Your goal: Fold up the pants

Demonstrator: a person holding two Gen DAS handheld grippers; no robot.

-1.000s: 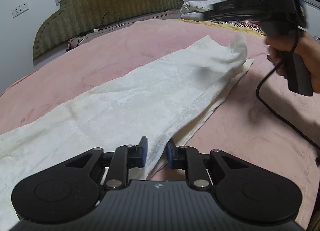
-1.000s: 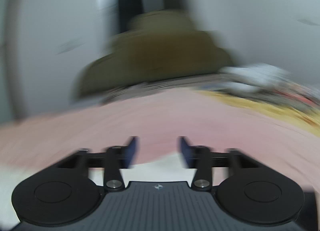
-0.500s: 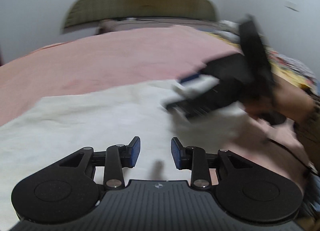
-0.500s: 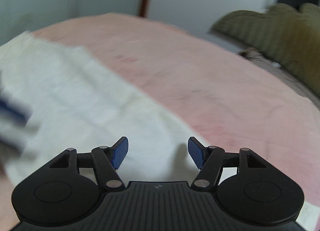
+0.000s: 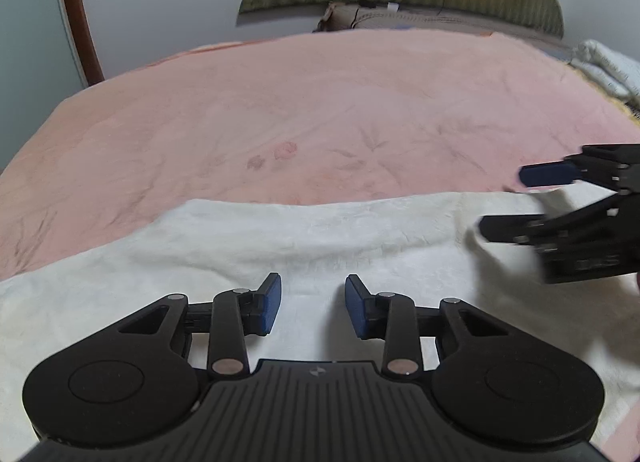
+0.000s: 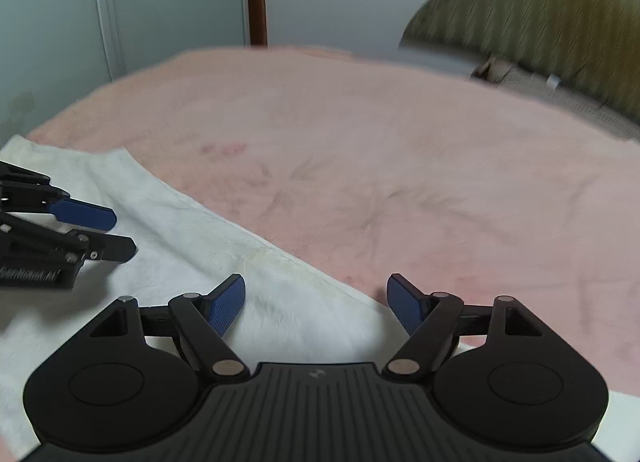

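We have the cream-white textured fabric pants (image 5: 248,258) lying flat on the pink plush blanket (image 5: 320,109), their far edge running across in front of us. Our left gripper (image 5: 313,300) and right gripper (image 6: 316,302) both hover over the pants with jaws spread, holding nothing. We should lower each onto that far edge, pinch all layers fully, and lift evenly together.

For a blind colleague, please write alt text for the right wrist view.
The open right claw hovers over the edge of white pants lying flat on a pink blanket. The left claw, also open, enters from the left above the pants.
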